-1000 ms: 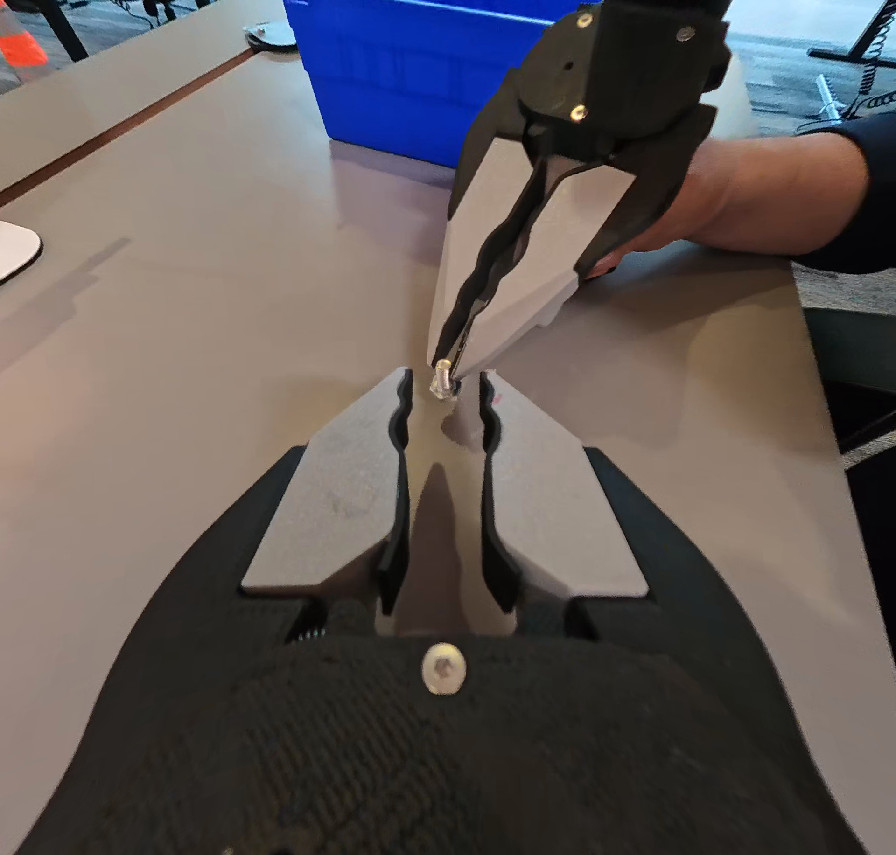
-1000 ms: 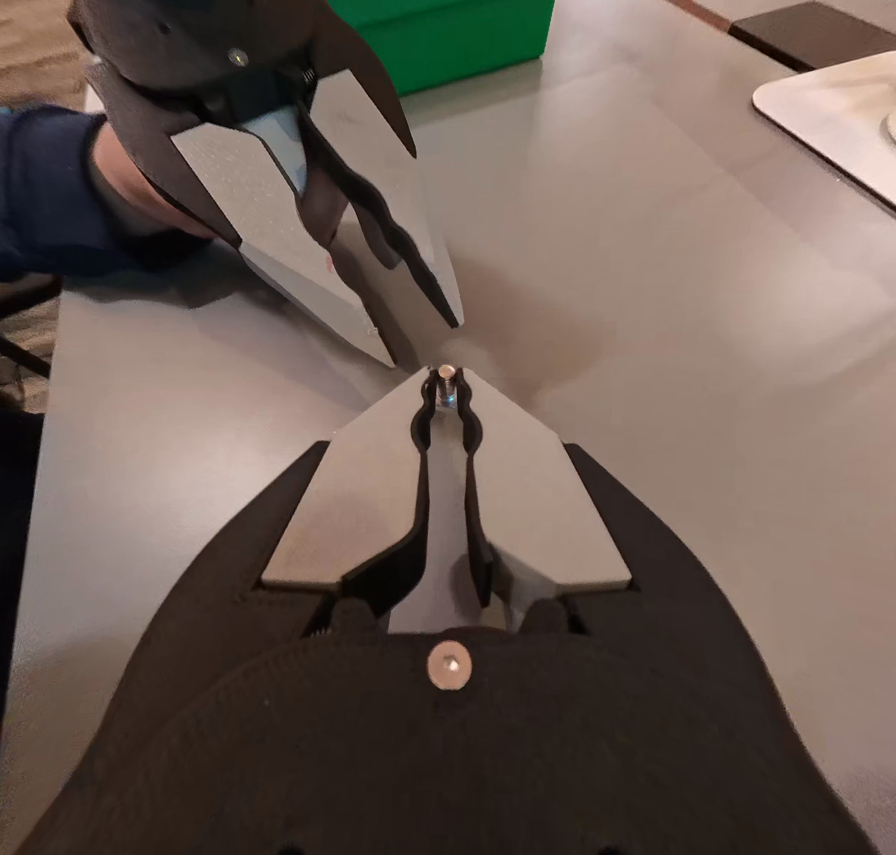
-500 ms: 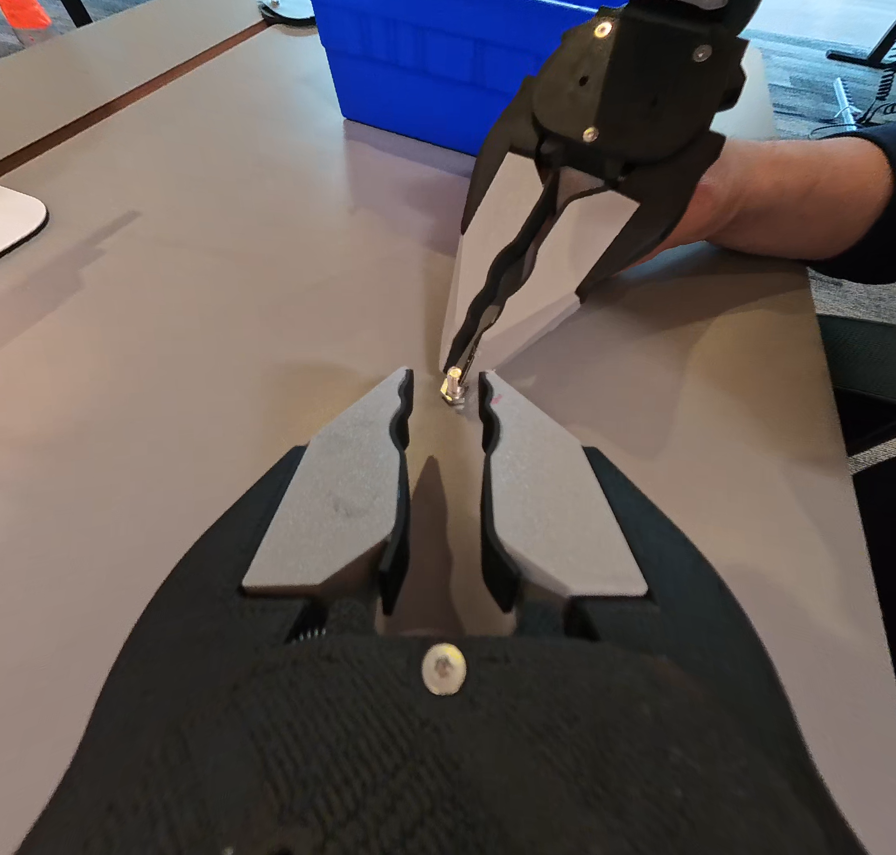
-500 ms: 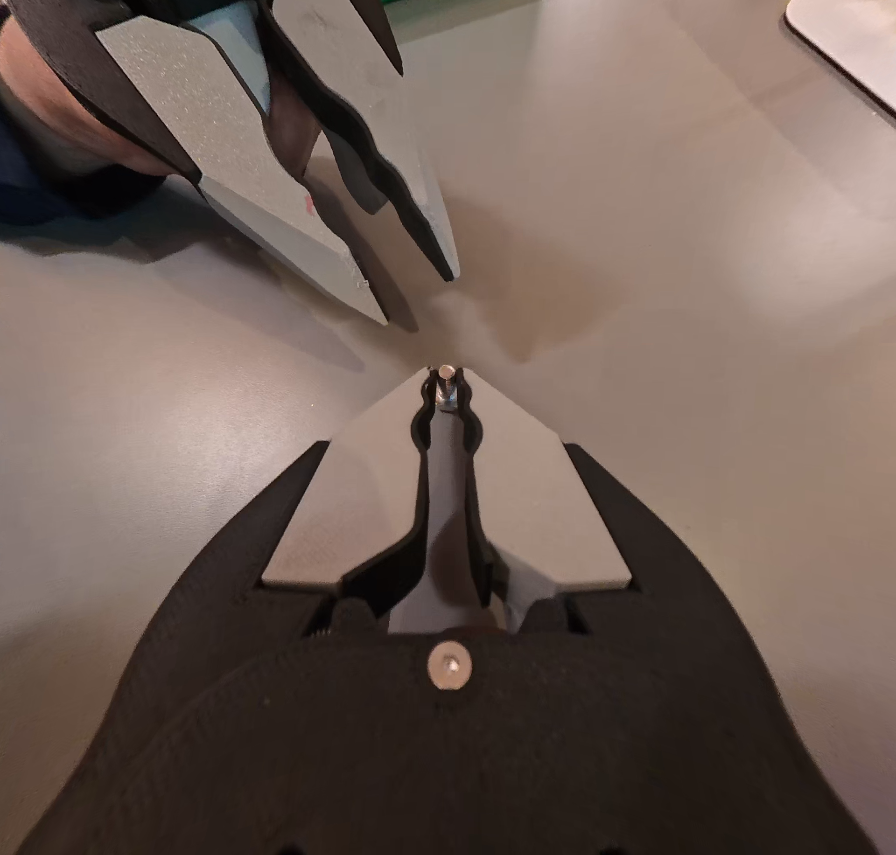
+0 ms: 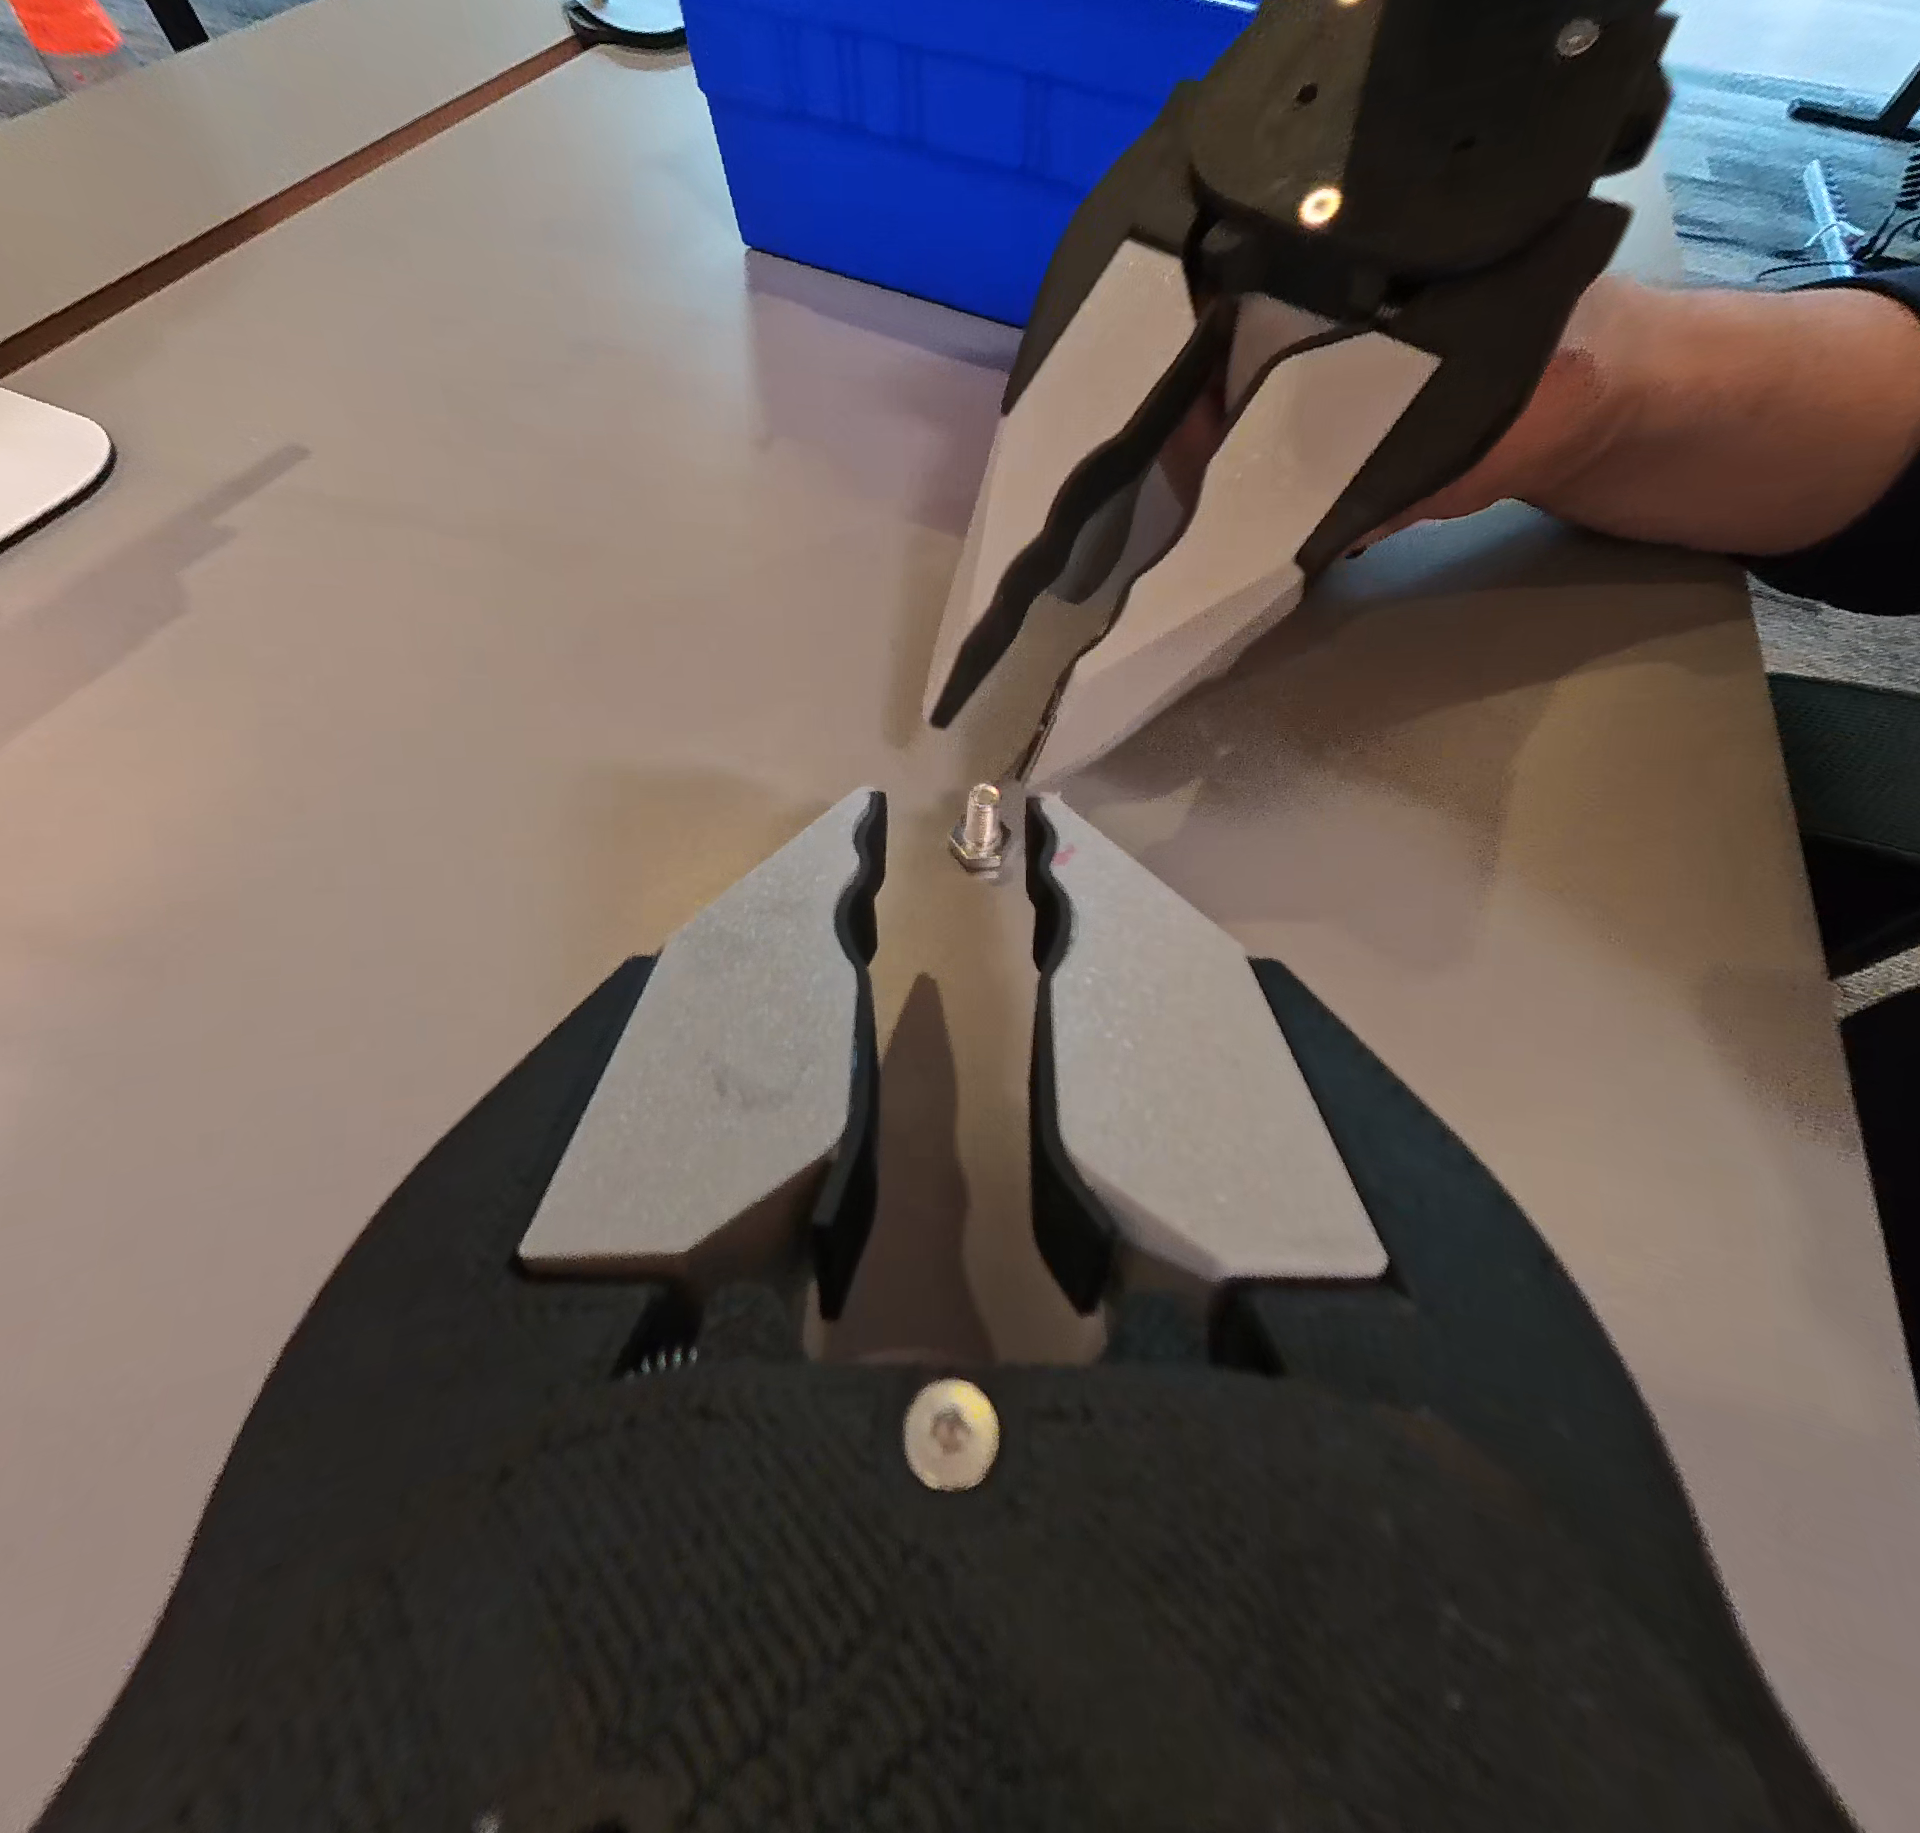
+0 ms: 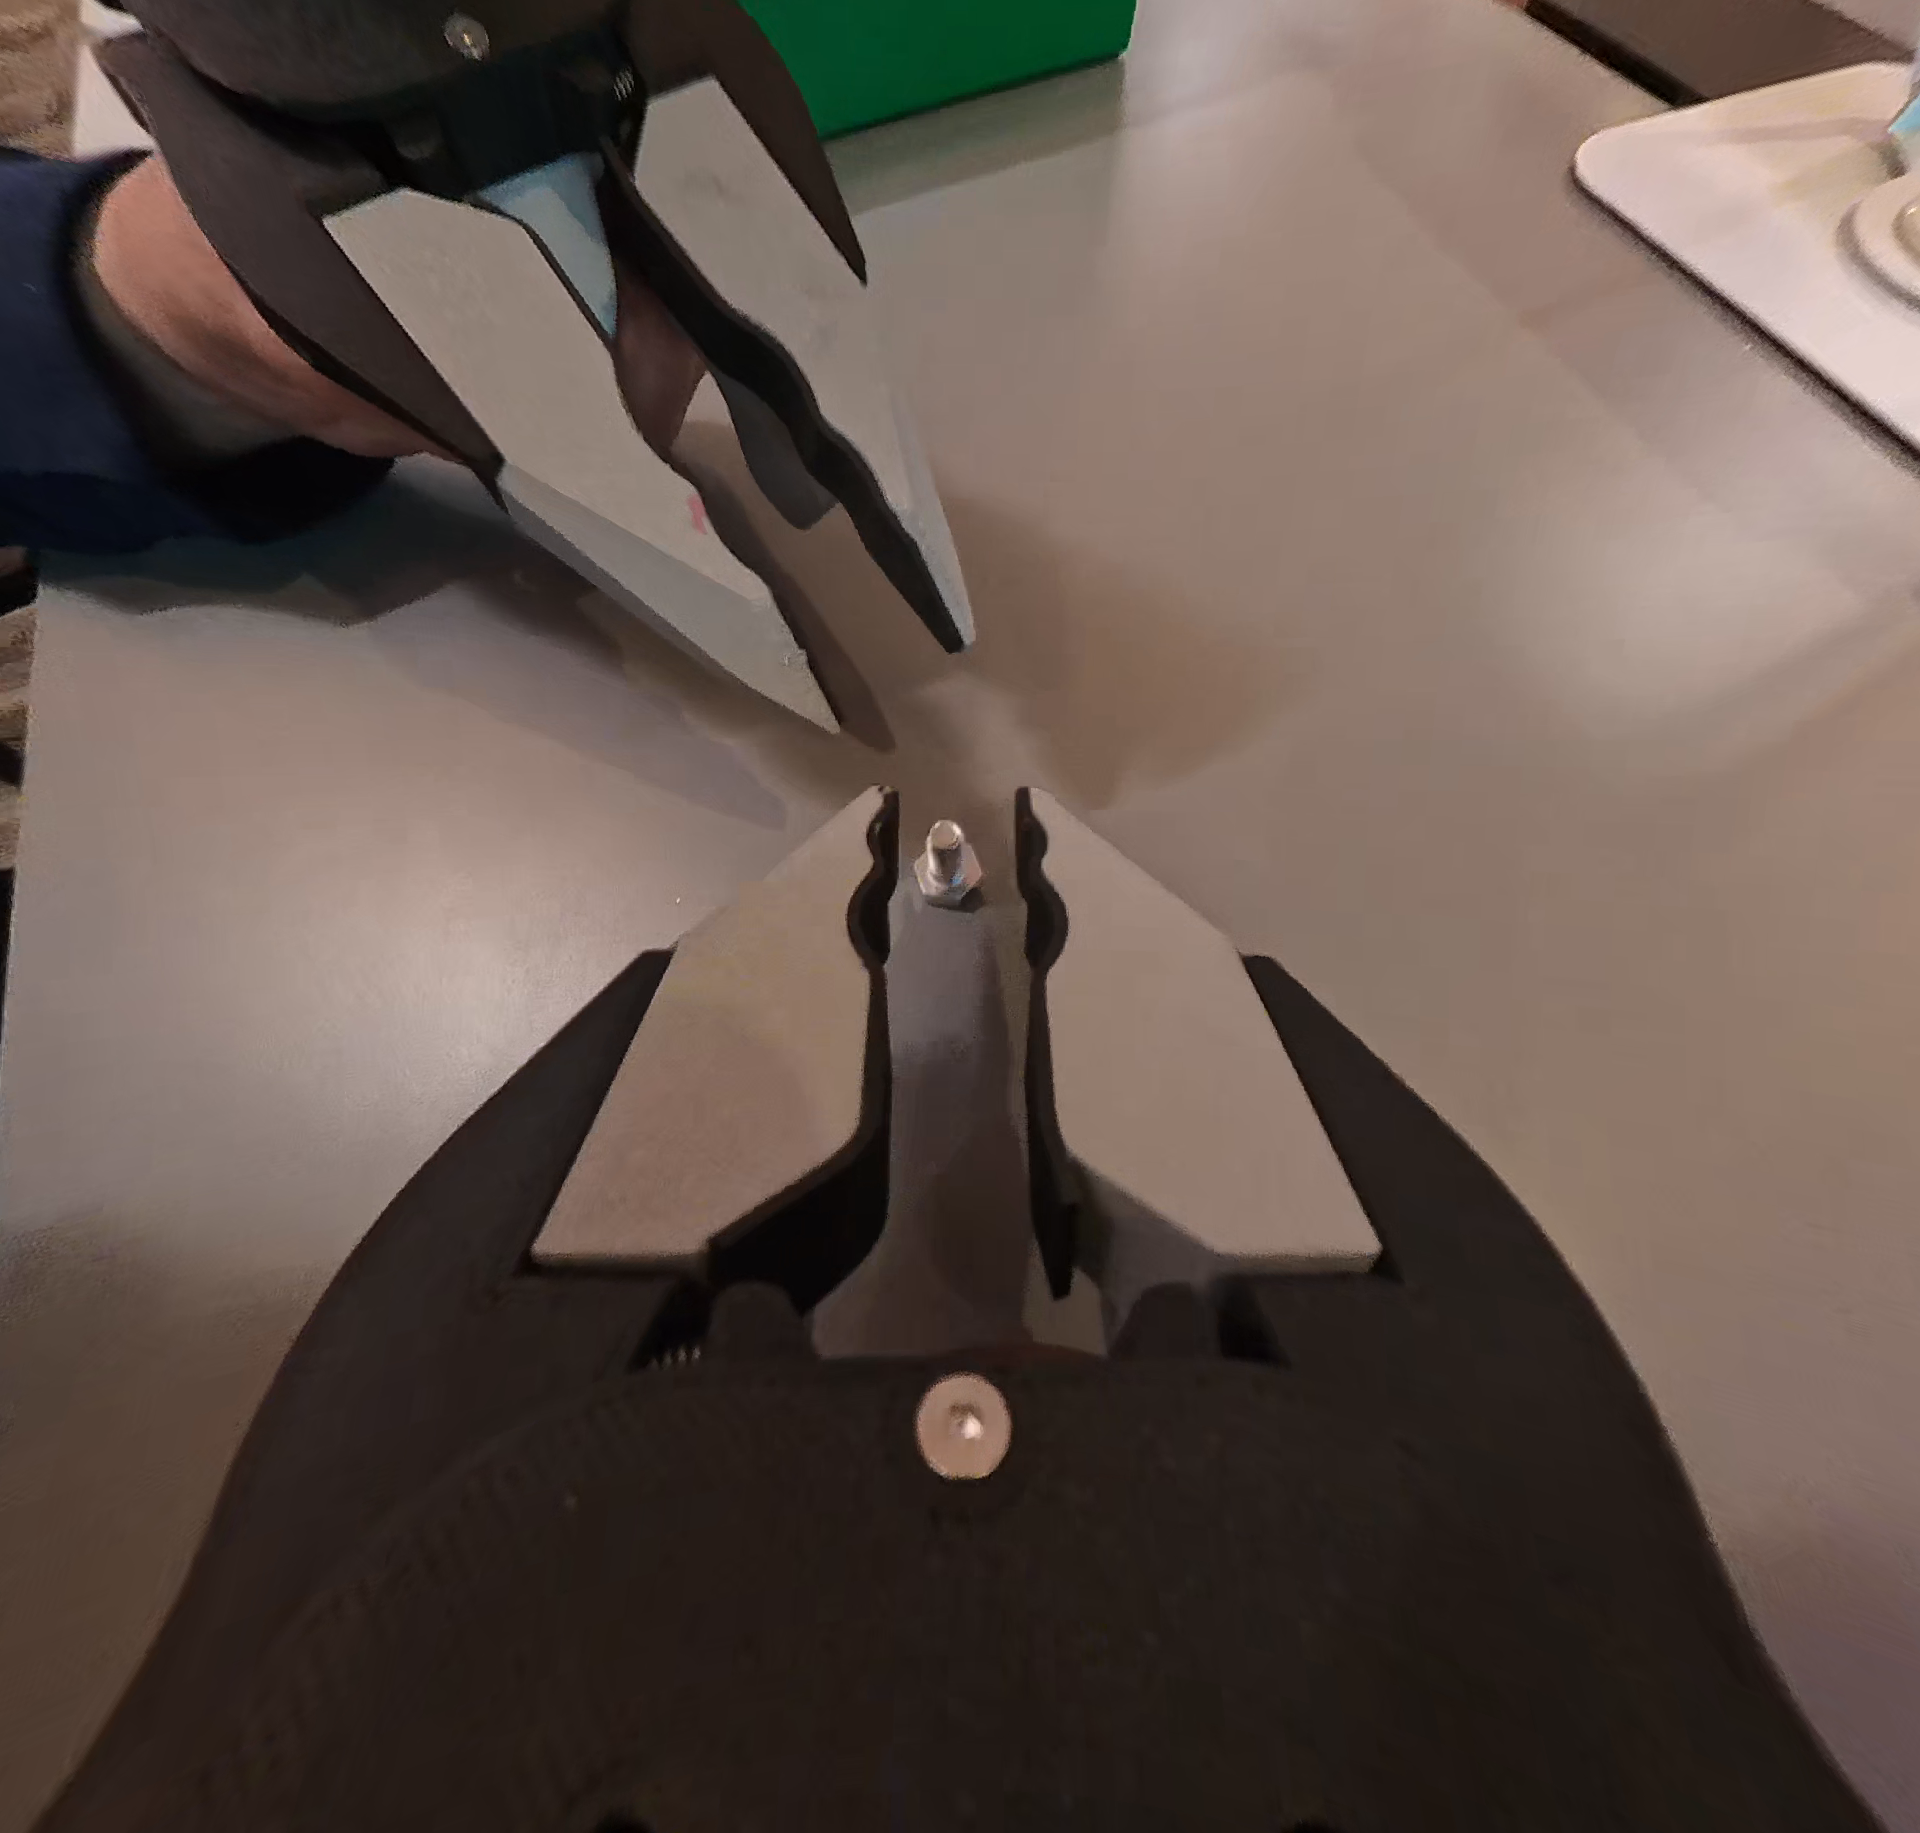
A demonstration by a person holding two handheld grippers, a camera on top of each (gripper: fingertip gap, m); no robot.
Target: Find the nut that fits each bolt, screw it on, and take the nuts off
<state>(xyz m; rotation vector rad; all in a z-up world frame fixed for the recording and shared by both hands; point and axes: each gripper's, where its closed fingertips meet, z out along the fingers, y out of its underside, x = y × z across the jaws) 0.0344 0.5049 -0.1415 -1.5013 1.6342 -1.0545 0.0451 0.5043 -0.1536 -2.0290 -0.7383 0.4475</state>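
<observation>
A small silver bolt (image 5: 977, 838) stands upright on its hex end on the grey table (image 5: 416, 588), thread pointing up. It also shows in the right wrist view (image 6: 943, 867). I cannot tell whether the hex part is its head or a nut. My left gripper (image 5: 954, 809) is open and empty, with the bolt between its fingertips and touching neither. My right gripper (image 6: 953, 799) is open too, with the bolt standing free between its tips. The grippers face each other across the bolt, tips close together: the right (image 5: 992, 744), the left (image 6: 909, 687).
A blue bin (image 5: 987, 121) stands behind the right gripper and a green bin (image 6: 914, 17) behind the left one. A white tray (image 6: 1766, 225) and a dark flat pad (image 6: 1704, 17) lie at the far right. A hand (image 5: 1714, 433) holds each gripper. Less than 4 cm separates the two grippers' tips.
My right gripper has lowered the bolt to the table and opened. The bolt, held in its tips before, now stands free on the table. The left gripper stays open.
</observation>
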